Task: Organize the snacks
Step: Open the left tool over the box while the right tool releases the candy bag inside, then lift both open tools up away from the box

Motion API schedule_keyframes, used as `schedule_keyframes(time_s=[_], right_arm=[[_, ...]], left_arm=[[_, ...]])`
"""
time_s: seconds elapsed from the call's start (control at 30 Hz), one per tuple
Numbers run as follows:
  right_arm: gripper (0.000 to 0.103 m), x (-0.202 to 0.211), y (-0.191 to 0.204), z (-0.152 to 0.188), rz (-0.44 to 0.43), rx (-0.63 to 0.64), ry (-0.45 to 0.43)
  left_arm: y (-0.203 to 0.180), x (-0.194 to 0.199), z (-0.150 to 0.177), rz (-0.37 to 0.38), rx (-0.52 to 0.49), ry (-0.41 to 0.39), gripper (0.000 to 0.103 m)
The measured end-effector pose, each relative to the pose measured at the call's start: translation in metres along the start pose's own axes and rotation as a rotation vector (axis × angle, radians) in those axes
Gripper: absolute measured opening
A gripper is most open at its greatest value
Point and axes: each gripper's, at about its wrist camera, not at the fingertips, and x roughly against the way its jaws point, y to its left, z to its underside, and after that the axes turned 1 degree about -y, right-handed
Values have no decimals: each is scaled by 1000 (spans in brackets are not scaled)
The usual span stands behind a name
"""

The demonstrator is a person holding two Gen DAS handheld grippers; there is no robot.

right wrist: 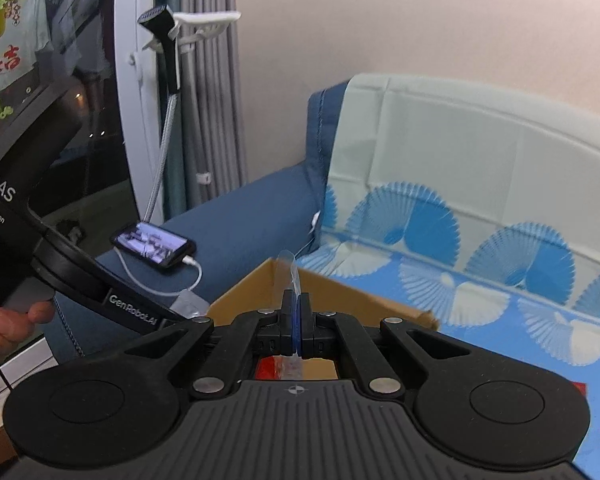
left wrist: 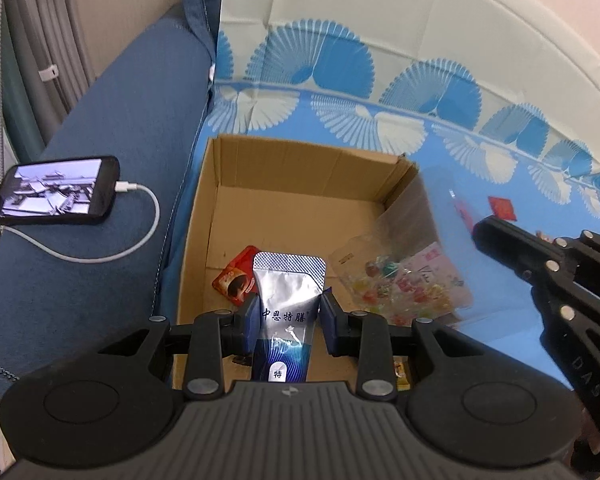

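Snacks go in a cardboard box (left wrist: 292, 200) on the fan-patterned cloth (left wrist: 380, 92) of a blue sofa (left wrist: 132, 120).
Largest to smallest: the open box holds a red sachet (left wrist: 236, 280) at its near left; a clear candy bag (left wrist: 400, 280) hangs over its right wall. Left gripper (left wrist: 288, 316) jaws are clamped on a silver pouch (left wrist: 288, 280) above the box's near edge. Right gripper (right wrist: 296, 320) jaws are together, pinching clear film (right wrist: 292, 272). A phone (left wrist: 56, 190) lies far left.
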Motion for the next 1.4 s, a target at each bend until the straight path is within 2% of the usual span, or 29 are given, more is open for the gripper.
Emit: schedule_keyframes(time_s=[0.23,0.27,0.3,0.33,0.37,0.4,0.43,0.5,0.7,0.77,0.83,0.93,1.2,1.4], right_arm=[[0,-53,-9,8,-43,-13,65],[1,-63,-12,7,-54,-17,73],[2,-72,-16,6,-54,-29,88],[3,-81,-21,5,-34,-53,103],[6,-89,-27,5,-10,-81,111],[15,-94,-33,4,4,-107,118],[32,-98,-40,4,23,-135,122],[55,-96,-46,7,58,-165,115],[80,-70,-40,29,48,-175,161],[83,-58,-33,35,47,-188,175],[89,-43,-23,40,54,-195,189],[94,-22,-8,47,98,-191,201],[97,42,23,67,185,-197,223],[98,85,40,74,235,-210,162]], left_arm=[[6,-38,-11,-37,17,46,37],[7,-41,-14,-58,26,41,46],[9,-44,-15,-73,35,35,68],[11,-46,-17,-86,46,26,82],[12,-45,-19,-100,58,6,101],[13,-43,-19,-114,66,-19,103],[13,-43,-20,-130,65,-37,103],[13,-45,-21,-146,46,-30,103],[6,-38,-12,-145,36,-13,103],[2,-28,-4,-147,30,-20,103],[-4,-18,6,-151,35,-16,103],[-12,0,29,-141,38,-15,103],[-32,50,81,-165,-23,-84,103],[-44,78,102,-170,-55,-137,103]])
